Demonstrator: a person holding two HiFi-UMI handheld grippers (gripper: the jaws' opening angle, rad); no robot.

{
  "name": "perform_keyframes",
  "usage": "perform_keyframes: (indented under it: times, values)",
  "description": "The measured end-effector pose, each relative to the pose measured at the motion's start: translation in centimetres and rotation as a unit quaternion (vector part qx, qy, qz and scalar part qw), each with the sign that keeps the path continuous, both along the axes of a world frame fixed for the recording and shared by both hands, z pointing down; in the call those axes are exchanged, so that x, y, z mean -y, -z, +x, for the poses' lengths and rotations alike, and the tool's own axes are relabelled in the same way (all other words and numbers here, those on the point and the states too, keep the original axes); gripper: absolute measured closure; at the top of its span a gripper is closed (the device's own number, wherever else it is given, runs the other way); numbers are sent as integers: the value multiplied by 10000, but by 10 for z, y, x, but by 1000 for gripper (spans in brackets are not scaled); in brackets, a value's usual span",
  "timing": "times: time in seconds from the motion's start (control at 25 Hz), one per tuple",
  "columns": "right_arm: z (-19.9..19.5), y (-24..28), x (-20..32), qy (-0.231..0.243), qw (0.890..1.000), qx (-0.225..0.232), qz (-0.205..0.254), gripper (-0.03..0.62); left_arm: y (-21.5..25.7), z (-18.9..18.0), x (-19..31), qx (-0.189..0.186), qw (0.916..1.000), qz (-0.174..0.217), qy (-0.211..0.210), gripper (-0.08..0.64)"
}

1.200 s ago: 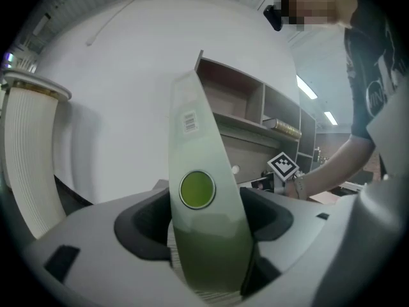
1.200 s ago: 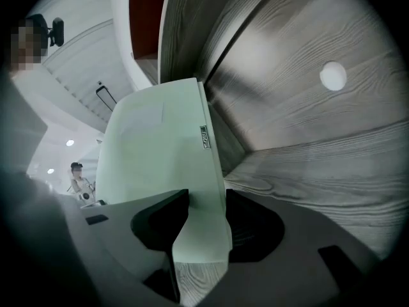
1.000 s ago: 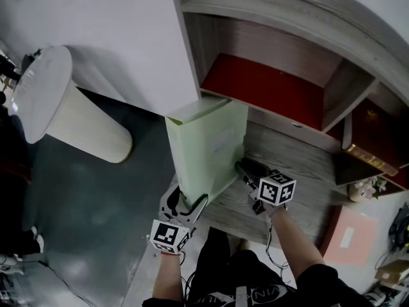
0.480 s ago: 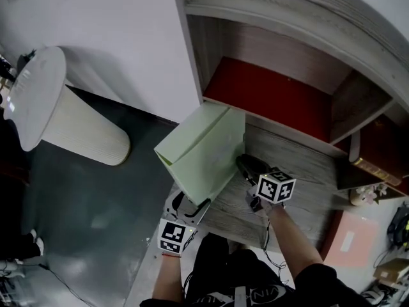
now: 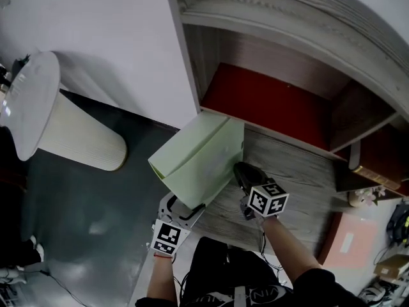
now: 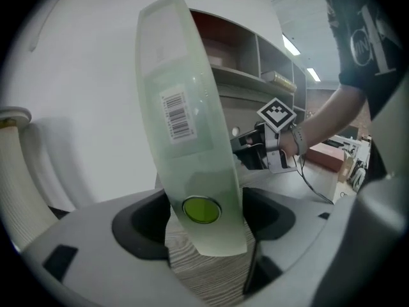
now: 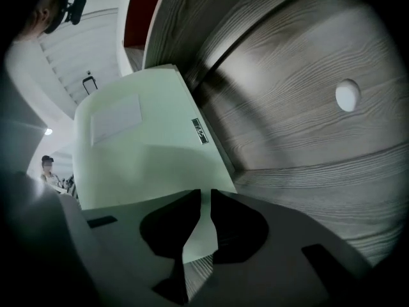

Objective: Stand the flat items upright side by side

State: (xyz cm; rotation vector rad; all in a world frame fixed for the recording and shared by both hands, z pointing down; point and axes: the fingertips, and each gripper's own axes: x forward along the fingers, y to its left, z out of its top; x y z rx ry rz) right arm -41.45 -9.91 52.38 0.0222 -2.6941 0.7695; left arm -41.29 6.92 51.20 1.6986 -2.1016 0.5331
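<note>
Pale-green file box [image 5: 198, 162] is seen tilted at the front left corner of the wood-grain shelf [image 5: 294, 171], its upper end leaned out to the left past the shelf edge, not upright. Its lower end is set on the shelf board. A red back panel [image 5: 268, 101] is seen in the compartment behind it.

Left gripper [image 5: 184, 204] is placed at the box's lower end. In the left gripper view the narrow spine of the file box [image 6: 185, 139] is framed between the jaws of the left gripper [image 6: 204, 232], with the barcode label [image 6: 176, 115] and round green button [image 6: 202, 210] facing the camera. Jaws are spread wide and have just been opening; the spine sits between them and a firm press by the pads is not seen.

Right gripper [image 5: 241, 171] is brought to the box's right-hand lower edge. In the right gripper view the jaws of the right gripper [image 7: 201, 216] are nearly together and have just been closing; a thin pale-green edge of the file box [image 7: 147, 152] is pinched between them.
</note>
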Motion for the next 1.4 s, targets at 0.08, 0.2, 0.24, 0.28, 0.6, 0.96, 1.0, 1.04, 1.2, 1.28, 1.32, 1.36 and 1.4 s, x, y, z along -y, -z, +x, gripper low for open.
perform_keyframes:
  times: [0.08,0.2,0.24,0.28,0.6,0.96,1.0,1.04,1.2,1.28,1.32,1.36,1.4]
  values:
    - [0,1,-1,-76,9999,-52,84,539,3,0,1,141,9998,22,-132,198]
    - [0,1,-1,-121,9999,-85,3,537,7,-6,0,287,9992,74,-254,190]
    - [-1,0,-1,-132,9998,-123,-26,534,9,-12,-1,236,9994,179,-200,190]
    - [-1,-2,0,-163,9997,-195,-27,532,14,-20,-2,87,9993,362,-99,190]
    - [-12,-12,8,-366,9986,-266,-267,586,47,-41,7,-257,9940,1053,-121,225]
    - [-47,-4,26,-524,9976,-14,-458,594,41,-40,35,492,9950,776,400,241]
    - [-52,0,27,-519,9975,77,-483,594,42,-42,38,459,9939,826,568,242]
    - [-58,5,28,-506,9974,158,-498,594,42,-44,41,447,9927,859,717,244]
    - [-74,15,32,-486,9972,315,-474,596,43,-51,55,472,9892,918,1039,244]
    - [-78,18,36,-483,9972,348,-453,597,43,-54,61,472,9886,936,1079,244]
    - [-80,18,38,-487,9972,357,-445,598,44,-55,63,475,9885,945,1083,244]
    - [-82,19,40,-497,9971,363,-441,600,43,-56,66,478,9883,962,1083,244]
    - [-83,19,42,-512,9970,368,-441,600,43,-56,67,481,9881,988,1080,244]
